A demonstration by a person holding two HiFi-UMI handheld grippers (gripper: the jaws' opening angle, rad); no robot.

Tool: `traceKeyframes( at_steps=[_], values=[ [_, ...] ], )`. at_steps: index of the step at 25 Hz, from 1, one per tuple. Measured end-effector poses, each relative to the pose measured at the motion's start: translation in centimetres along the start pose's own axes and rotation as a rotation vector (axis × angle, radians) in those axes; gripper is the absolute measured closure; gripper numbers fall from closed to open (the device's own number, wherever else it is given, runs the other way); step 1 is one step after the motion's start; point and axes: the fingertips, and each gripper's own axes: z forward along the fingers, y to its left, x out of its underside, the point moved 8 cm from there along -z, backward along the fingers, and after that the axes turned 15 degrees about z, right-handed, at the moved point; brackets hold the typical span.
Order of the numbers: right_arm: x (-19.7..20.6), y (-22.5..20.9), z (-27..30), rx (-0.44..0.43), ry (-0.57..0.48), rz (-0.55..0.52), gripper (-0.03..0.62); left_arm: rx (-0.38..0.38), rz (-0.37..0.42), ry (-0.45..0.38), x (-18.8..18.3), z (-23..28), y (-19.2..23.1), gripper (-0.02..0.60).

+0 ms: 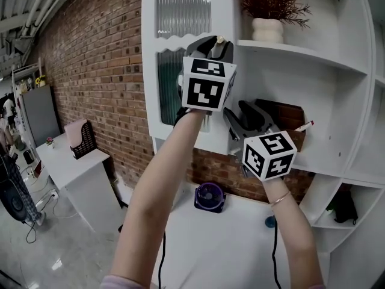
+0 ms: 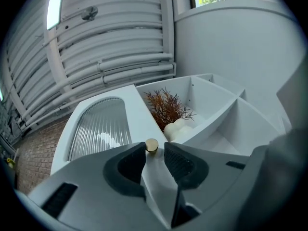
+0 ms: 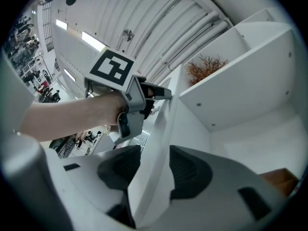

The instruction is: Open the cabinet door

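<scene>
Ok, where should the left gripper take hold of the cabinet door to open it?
The small brass knob on the cabinet door, near its free edge. Come straight at the door face, fingers either side: it is round and stands proud of the flat panel.

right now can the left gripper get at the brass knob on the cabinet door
Probably yes. The left gripper is open with the brass knob right at its tips and nothing between them. The right gripper grips the edge of the cabinet door lower down, clear of the knob.
</scene>
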Motion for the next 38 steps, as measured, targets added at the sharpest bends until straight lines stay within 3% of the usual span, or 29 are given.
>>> traceKeyframes(
  at_steps=[4, 18, 22, 38],
  values=[
    [0.4, -0.1, 0.1, 0.001, 0.011, 0.016, 0.414, -0.017, -0.025, -0.008, 0.1, 0.0, 0.3, 0.51],
    [2.1, 0.7, 0.7, -0.032, 0.063, 0.06, 0.416, -0.021, -0.04, -0.022, -0.7, -1.5, 1.0, 0.509],
    [2.4, 1.4, 0.9, -0.058, 0.068, 0.087, 0.46, -0.019, -0.035, -0.019, -1.0, -2.1, 1.3, 0.508],
    [1.3, 6.1, -1.1, -0.138, 0.037, 0.148, 0.491, -0.046, -0.061, -0.034, -3.0, -6.8, 3.7, 0.497]
  ],
)
